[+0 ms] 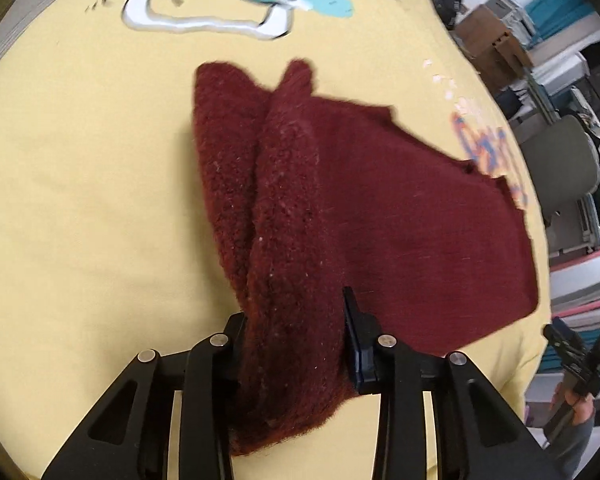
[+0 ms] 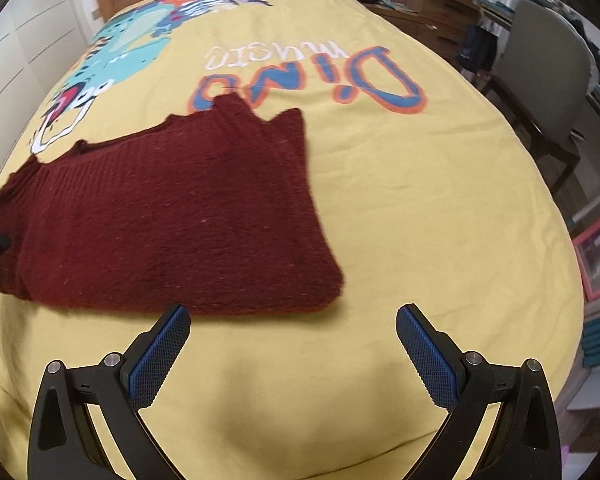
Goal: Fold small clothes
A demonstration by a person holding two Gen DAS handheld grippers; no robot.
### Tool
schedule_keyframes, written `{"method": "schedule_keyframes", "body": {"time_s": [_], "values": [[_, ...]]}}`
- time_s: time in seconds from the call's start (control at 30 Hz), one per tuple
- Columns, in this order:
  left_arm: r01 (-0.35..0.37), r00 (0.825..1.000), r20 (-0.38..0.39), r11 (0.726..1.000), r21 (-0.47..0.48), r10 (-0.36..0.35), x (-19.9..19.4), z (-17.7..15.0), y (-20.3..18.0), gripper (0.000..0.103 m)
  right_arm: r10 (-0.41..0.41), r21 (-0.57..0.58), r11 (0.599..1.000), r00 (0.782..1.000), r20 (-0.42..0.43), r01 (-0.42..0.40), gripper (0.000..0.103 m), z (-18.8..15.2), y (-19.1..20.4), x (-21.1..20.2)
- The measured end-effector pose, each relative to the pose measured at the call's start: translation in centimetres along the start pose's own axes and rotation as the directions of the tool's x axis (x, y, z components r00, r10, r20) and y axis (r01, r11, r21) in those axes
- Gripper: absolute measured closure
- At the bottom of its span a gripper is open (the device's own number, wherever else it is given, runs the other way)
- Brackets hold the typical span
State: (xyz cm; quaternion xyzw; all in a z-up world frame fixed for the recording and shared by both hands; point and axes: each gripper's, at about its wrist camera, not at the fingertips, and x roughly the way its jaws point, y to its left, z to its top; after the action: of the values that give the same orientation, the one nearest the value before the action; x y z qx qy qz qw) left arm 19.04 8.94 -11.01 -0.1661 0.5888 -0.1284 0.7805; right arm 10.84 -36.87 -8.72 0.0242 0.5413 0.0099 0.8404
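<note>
Your left gripper (image 1: 296, 344) pinches a bunched edge of the dark red knitted garment (image 2: 172, 216) on the yellow printed bedspread (image 2: 420, 200); your right gripper (image 2: 292, 344) gapes wide, just near of it.

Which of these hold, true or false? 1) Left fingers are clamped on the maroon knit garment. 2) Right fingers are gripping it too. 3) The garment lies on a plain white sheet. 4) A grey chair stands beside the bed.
1) True: the left gripper is shut on a bunched edge of the dark red fuzzy knit garment.
2) False: the right gripper is open and holds nothing; the garment lies just beyond its fingertips.
3) False: it lies on a yellow bedspread with a cartoon dinosaur print.
4) True: a grey upholstered chair with a wooden frame stands at the bed's right side.
</note>
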Motion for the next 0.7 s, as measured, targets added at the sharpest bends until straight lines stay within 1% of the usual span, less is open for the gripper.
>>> {"method": "schedule_keyframes", "body": {"time_s": [0.1,0.2,0.33,0.47,0.57,0.6,0.63,0.7], "values": [[-0.001,1.0,0.025,0.999,0.04,0.0,-2.1,0.2,-2.5,0.075,0.01,0.027,1.0,1.0,0.005,-0.01,0.0,0.0,-1.0,-0.2],[0.017,0.999,0.037,0.996,0.084,-0.021,-3.1,0.6,-5.7,0.076,0.023,0.05,0.998,1.0,0.017,-0.024,0.0,0.0,-2.1,-0.6],[0.032,0.998,0.047,0.988,0.149,-0.039,-3.3,1.7,-11.2,0.077,0.043,0.071,0.996,0.998,0.038,-0.045,0.0,0.2,-3.6,-1.4],[0.064,0.997,0.028,0.978,0.196,-0.071,-1.2,3.0,-17.4,0.079,0.054,0.104,0.993,0.997,0.062,-0.06,0.0,0.2,-5.6,-2.4],[0.082,0.996,0.008,0.967,0.241,-0.087,1.0,4.2,-22.3,0.08,0.043,0.129,0.99,0.997,0.071,-0.052,0.0,0.3,-7.2,-3.0],[0.094,0.995,-0.004,0.963,0.253,-0.096,1.9,4.4,-24.1,0.082,0.041,0.136,0.989,0.997,0.072,-0.05,0.0,0.2,-7.7,-3.2],[0.1,0.995,-0.015,0.959,0.264,-0.1,2.2,4.1,-24.8,0.082,0.04,0.142,0.989,0.996,0.074,-0.051,0.0,0.2,-8.2,-3.3],[0.097,0.995,-0.035,0.952,0.289,-0.091,4.5,3.7,-27.4,0.084,0.039,0.156,0.986,0.997,0.07,-0.05,0.0,-0.1,-9.1,-3.3]]}}
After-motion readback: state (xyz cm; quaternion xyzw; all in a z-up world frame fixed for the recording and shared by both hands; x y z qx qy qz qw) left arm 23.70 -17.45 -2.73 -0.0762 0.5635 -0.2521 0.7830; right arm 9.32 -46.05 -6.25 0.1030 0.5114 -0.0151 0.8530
